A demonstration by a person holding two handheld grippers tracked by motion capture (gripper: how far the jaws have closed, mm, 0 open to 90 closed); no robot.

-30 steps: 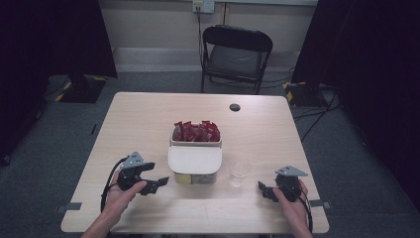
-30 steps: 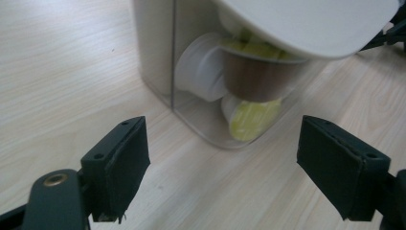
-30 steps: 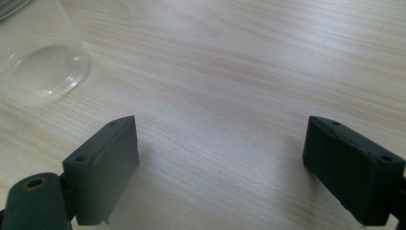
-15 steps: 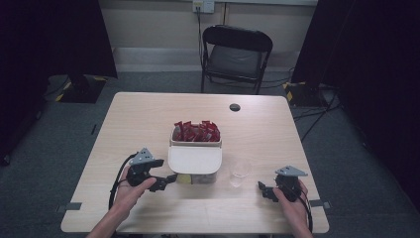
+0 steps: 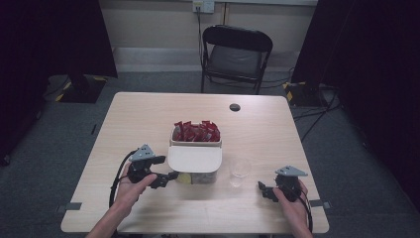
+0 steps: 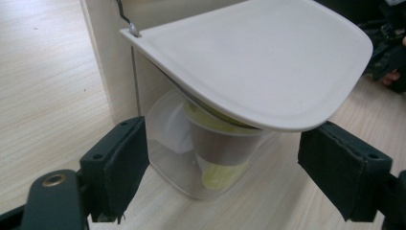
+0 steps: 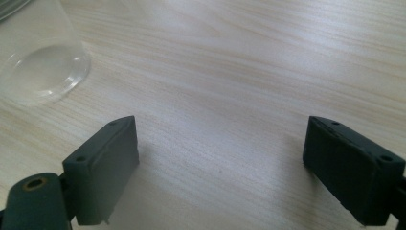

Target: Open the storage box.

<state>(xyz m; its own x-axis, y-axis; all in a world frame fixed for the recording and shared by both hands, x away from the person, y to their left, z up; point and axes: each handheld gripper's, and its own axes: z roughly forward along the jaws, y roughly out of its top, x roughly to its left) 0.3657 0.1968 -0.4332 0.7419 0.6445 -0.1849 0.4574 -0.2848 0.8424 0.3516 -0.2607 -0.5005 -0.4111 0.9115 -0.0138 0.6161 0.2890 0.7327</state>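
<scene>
A white box with a flat lid (image 5: pixel 194 157) stands mid-table, and red packets (image 5: pixel 196 132) fill its open back part. Under the lid's front edge sits a clear tub (image 6: pixel 210 158) holding something yellow-green. My left gripper (image 5: pixel 168 178) is open at the box's front left corner; in the left gripper view its jaws stand wide on either side of the tub, touching nothing (image 6: pixel 239 177). A clear empty cup (image 5: pixel 240 171) stands to the right of the box. My right gripper (image 5: pixel 262 191) rests open near the front right, over bare wood (image 7: pixel 239 167), with the cup (image 7: pixel 38 62) off to its upper left.
A small black round object (image 5: pixel 235 107) lies near the far edge of the table. A black folding chair (image 5: pixel 236 54) stands behind the table. The right hand's gripper (image 6: pixel 388 43) shows beyond the lid in the left gripper view.
My left gripper has moved right, from the table's left side up to the box's front corner. The right gripper has stayed put.
</scene>
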